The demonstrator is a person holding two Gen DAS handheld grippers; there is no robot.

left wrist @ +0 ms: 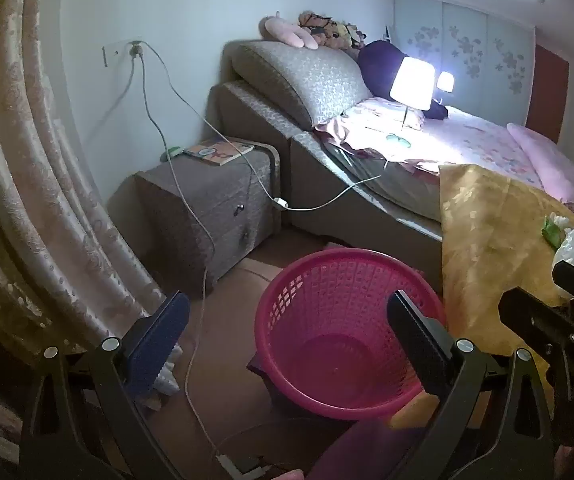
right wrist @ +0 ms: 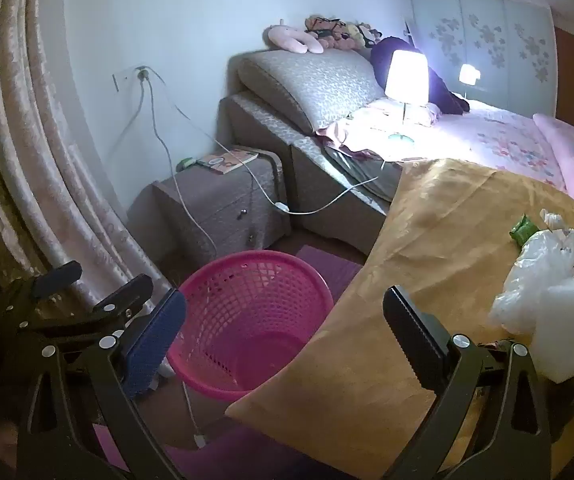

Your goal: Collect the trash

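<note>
A pink plastic mesh basket (left wrist: 339,332) stands on the floor beside a table with a yellow cloth (left wrist: 487,232); it looks empty, and shows in the right wrist view too (right wrist: 247,316). On the cloth lie white plastic bags (right wrist: 543,272), a white foam piece (right wrist: 567,328) and a green wrapper (right wrist: 525,230). My left gripper (left wrist: 287,340) is open and empty above the basket. My right gripper (right wrist: 283,340) is open and empty over the table's edge, left of the trash. The right gripper shows at the left wrist view's right edge (left wrist: 559,312).
A bedside cabinet (left wrist: 215,208) with a book stands behind the basket. A bed (left wrist: 427,148) holds a lit lamp (left wrist: 411,84). White cables (left wrist: 191,200) hang from the wall socket to the floor. Curtains (left wrist: 27,160) hang at the left.
</note>
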